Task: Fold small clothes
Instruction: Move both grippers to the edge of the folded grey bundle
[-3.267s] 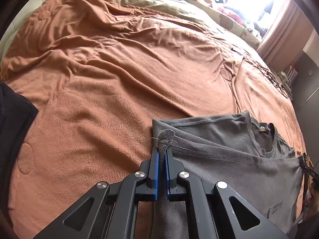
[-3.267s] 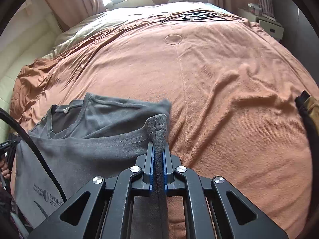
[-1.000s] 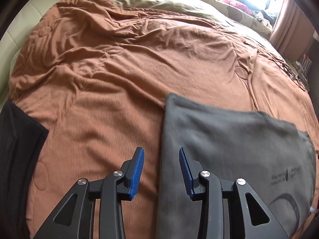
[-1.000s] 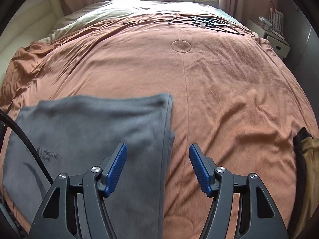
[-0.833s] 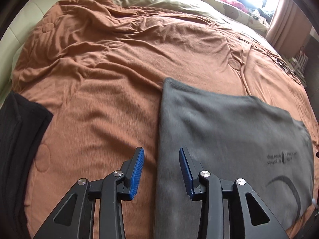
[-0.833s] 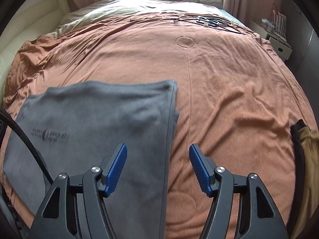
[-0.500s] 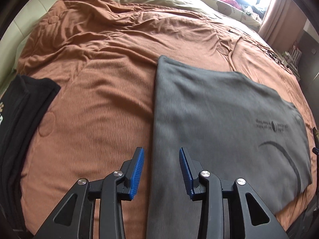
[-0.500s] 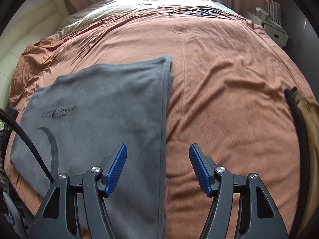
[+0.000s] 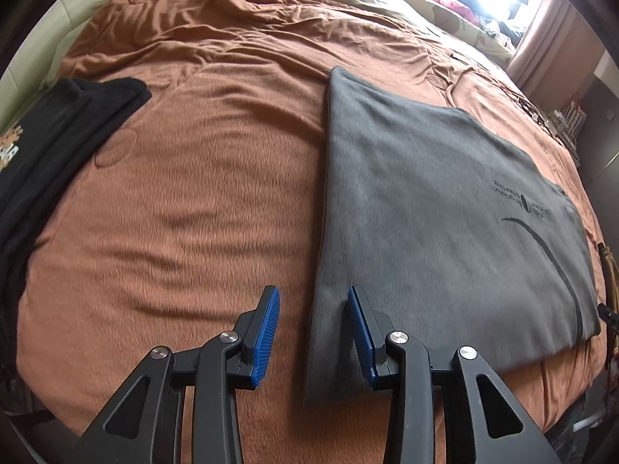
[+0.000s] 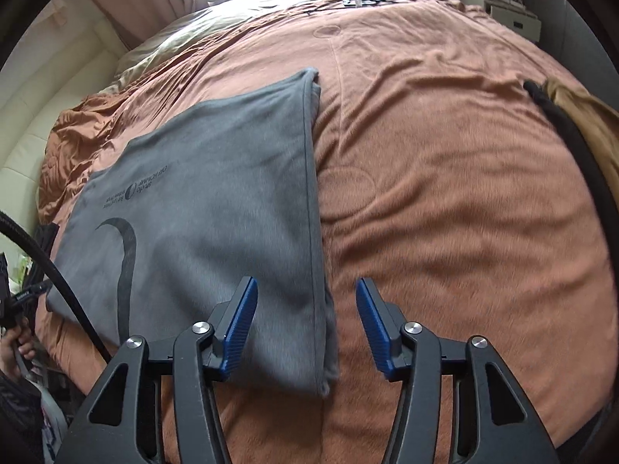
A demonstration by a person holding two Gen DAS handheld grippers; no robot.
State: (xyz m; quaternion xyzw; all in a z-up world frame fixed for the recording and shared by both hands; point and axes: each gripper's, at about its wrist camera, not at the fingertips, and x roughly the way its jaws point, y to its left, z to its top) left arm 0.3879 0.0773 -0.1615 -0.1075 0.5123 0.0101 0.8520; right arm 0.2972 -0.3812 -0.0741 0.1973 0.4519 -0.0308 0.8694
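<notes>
A grey T-shirt [image 9: 429, 208] lies folded flat as a rectangle on the orange blanket [image 9: 201, 201], its dark print facing up. My left gripper [image 9: 312, 324] hovers open above the shirt's near left corner, holding nothing. In the right wrist view the same grey T-shirt [image 10: 216, 208] spreads left of centre. My right gripper [image 10: 305, 321] is open over its near right edge, with nothing between the blue pads [image 10: 241, 321].
A folded black garment [image 9: 50, 147] lies at the blanket's left edge. A tan and black garment [image 10: 580, 127] sits at the right edge. Cables [image 10: 367, 0] and pillows [image 9: 456, 4] lie at the far end. A hand [image 10: 17, 348] and black cable [image 10: 58, 282] show at lower left.
Both grippers, once shut on the shirt's folded edge, have let go and pulled back toward the near edge. The shirt now lies flat, folded over, print up.
</notes>
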